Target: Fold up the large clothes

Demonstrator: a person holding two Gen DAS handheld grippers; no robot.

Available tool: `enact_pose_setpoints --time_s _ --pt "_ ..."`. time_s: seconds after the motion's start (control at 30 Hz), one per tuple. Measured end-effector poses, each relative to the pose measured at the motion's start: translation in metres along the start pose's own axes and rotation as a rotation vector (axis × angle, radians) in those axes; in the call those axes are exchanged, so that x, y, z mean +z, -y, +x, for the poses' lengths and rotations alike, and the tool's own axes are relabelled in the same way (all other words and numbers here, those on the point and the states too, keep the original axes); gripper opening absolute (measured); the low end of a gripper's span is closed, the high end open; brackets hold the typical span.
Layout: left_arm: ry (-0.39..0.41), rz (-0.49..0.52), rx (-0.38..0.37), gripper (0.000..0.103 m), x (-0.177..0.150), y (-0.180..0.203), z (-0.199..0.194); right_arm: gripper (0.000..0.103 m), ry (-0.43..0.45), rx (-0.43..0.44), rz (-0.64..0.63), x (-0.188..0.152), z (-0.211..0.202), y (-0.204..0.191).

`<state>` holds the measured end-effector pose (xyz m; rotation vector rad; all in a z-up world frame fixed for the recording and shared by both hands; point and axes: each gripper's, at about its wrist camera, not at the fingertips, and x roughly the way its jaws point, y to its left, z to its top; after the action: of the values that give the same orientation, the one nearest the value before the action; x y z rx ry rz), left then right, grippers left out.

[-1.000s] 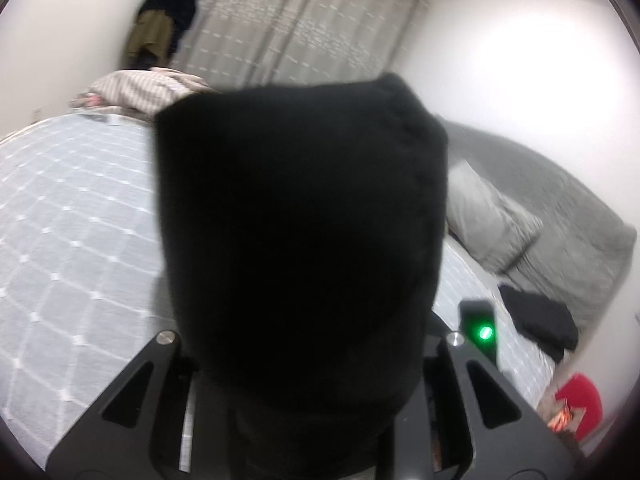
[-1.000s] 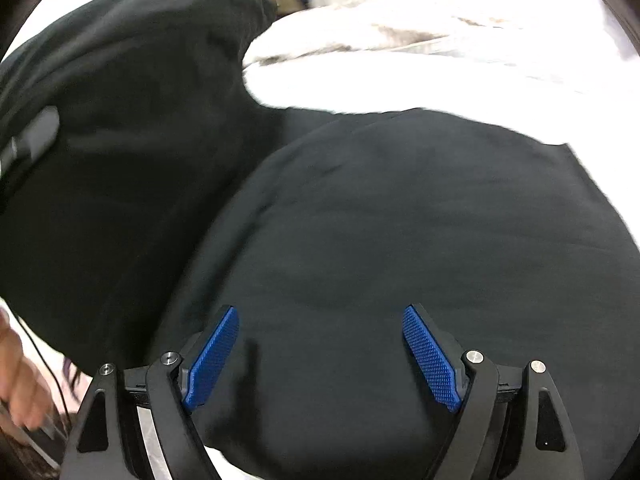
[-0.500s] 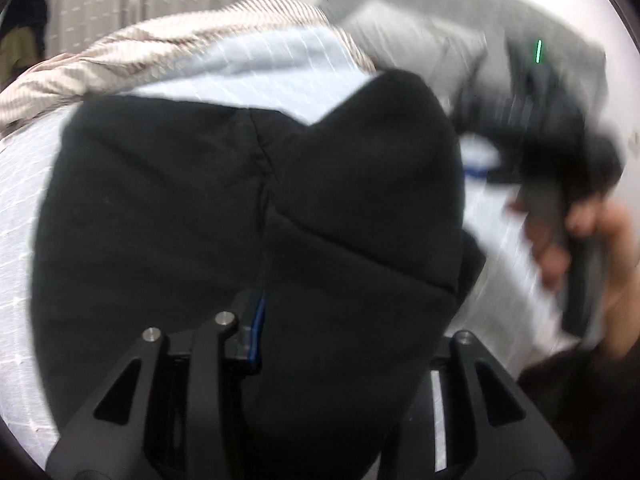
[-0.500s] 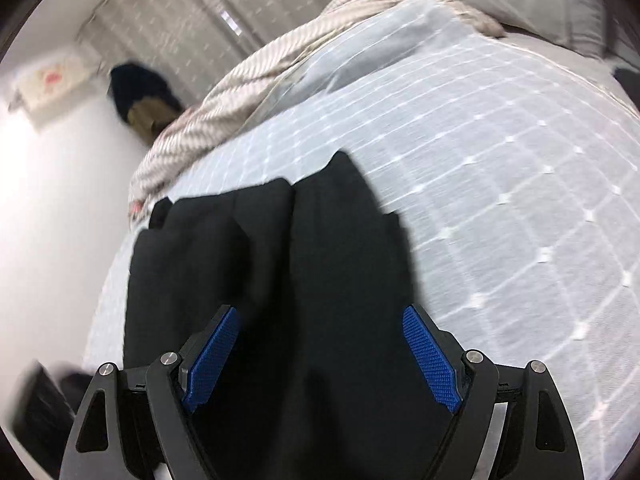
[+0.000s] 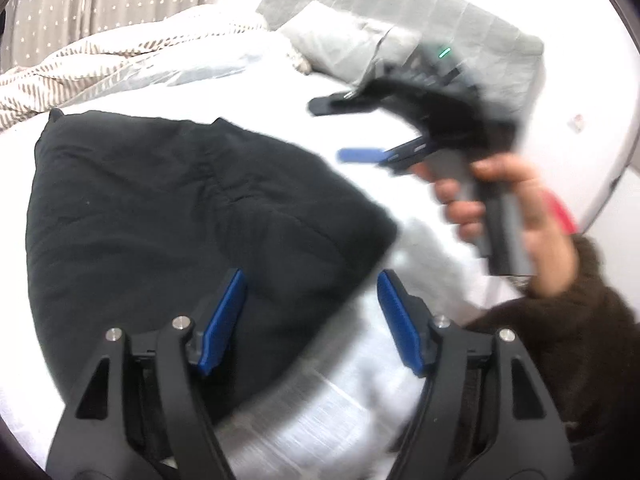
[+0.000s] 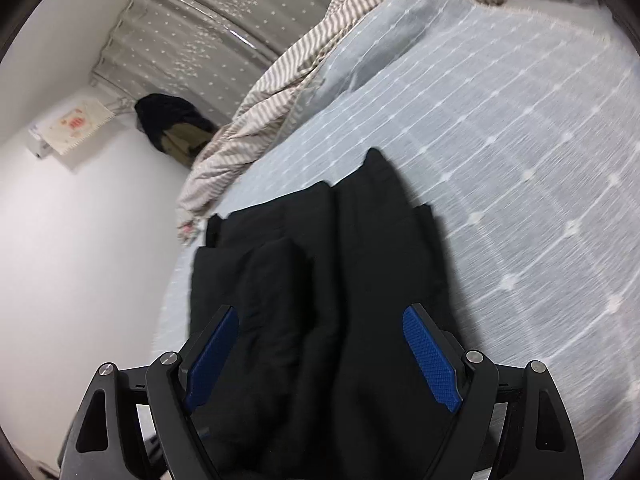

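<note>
A black garment (image 5: 168,216) lies folded in a thick bundle on the pale checked bed cover (image 6: 520,160); it also shows in the right wrist view (image 6: 340,280). My left gripper (image 5: 312,316) is open and empty, just above the garment's near right corner. My right gripper (image 6: 320,352) is open and empty, hovering over the near end of the garment. The right gripper also shows in the left wrist view (image 5: 352,132), held in a hand above the bed to the right of the garment.
A striped blanket (image 6: 280,92) is bunched at the far side of the bed. Grey pillows (image 5: 360,44) lie at the head. A grey curtain (image 6: 224,20) and hanging dark clothes (image 6: 172,120) stand beyond the bed. A white wall is at the left.
My left gripper has let go of the black garment, which now lies on the bed, and its jaws have opened. My right gripper has lifted off the garment and pulled back.
</note>
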<state>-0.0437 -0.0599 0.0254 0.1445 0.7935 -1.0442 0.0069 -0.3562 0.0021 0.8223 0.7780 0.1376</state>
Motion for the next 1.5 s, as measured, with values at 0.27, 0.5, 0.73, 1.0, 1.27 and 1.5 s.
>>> enact_pose_setpoints --time_s 0.27,0.5,0.73,1.0,1.27,1.5 --pt "0.138 -0.072 0.155 0.082 -0.001 -0.038 -0.05 0.086 -0.2 0.078 0.055 -0.02 0.044 -0.009" --pt "0.094 -0.308 0.329 0.082 -0.011 -0.103 -0.047 0.086 -0.345 0.07 -0.034 -0.043 0.07 -0.031" --pt "0.082 -0.494 0.286 0.082 -0.025 -0.139 -0.039 0.058 -0.343 0.032 -0.109 -0.055 0.074 -0.044" --pt "0.16 -0.469 0.286 0.078 -0.02 -0.129 -0.042 0.033 -0.216 0.01 -0.232 -0.051 0.041 -0.066" --pt "0.194 -0.369 0.252 0.065 -0.011 -0.107 -0.037 0.031 -0.059 -0.015 -0.23 -0.025 -0.001 -0.05" --pt "0.107 -0.277 0.307 0.057 -0.007 -0.092 -0.006 0.044 -0.173 -0.09 -0.124 -0.024 0.023 -0.001"
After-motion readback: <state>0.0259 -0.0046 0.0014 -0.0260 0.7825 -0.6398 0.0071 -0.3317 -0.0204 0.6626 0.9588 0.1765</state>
